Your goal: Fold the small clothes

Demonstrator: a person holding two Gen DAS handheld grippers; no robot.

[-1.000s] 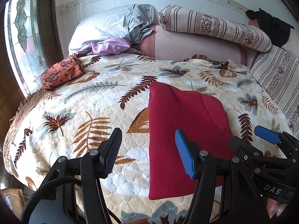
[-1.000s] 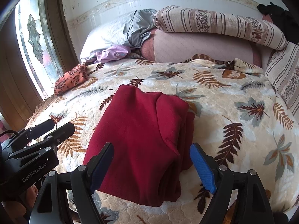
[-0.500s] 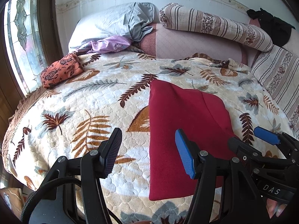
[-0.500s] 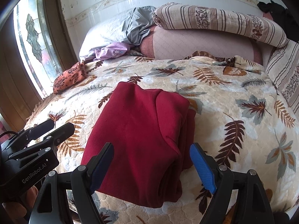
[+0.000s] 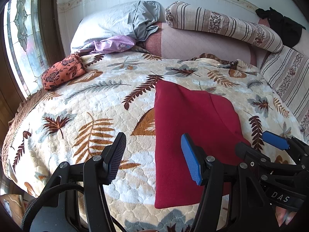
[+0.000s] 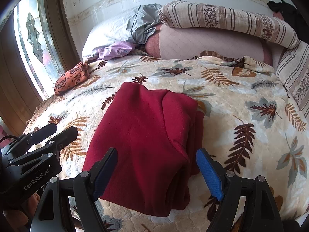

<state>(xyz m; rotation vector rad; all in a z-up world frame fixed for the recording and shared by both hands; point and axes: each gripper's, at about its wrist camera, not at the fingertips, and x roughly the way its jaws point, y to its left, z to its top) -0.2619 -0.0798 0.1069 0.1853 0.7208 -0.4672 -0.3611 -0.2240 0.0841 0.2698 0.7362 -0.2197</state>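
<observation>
Leaf-print bedspread (image 6: 231,89) bears a folded red garment (image 6: 146,139); left claw (image 5: 152,158) and right claw (image 6: 156,172) hover spread, empty.

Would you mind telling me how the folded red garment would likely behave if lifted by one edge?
The red garment looks like soft fleece, so it would probably sag. Its stacked layers, visible along one edge, would likely unfold. It seems unlikely to slip.
</observation>
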